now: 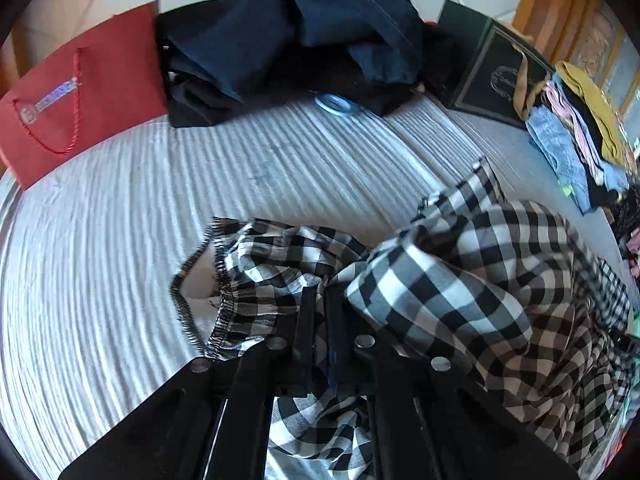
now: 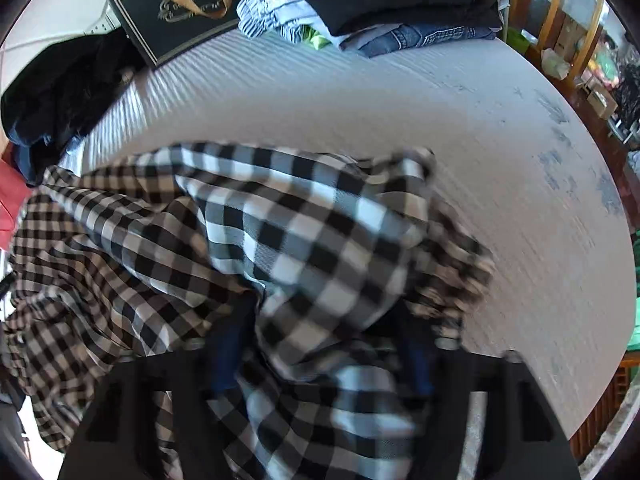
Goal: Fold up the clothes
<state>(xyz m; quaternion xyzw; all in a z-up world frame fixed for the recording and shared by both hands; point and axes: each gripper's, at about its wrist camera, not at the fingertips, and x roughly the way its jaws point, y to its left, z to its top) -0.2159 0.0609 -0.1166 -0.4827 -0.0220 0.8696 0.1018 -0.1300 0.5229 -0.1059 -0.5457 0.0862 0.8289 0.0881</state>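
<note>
Checked garment (image 1: 460, 280) pinched by left gripper (image 1: 320, 300) w/ jaws closed.

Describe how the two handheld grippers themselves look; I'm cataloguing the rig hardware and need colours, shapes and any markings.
Both are matte black. The left gripper has two flat angular plates that taper into narrow fingers, with round silver fasteners along their edges and a blue strip on one finger's inner face. The right gripper is blurred but has the same black plates, with blue on its fingers. No cables, lettering, hands or sleeves show.

A bedroom: ribbed bedspread (image 1: 120, 240), clothes pile (image 1: 288, 48)
</note>
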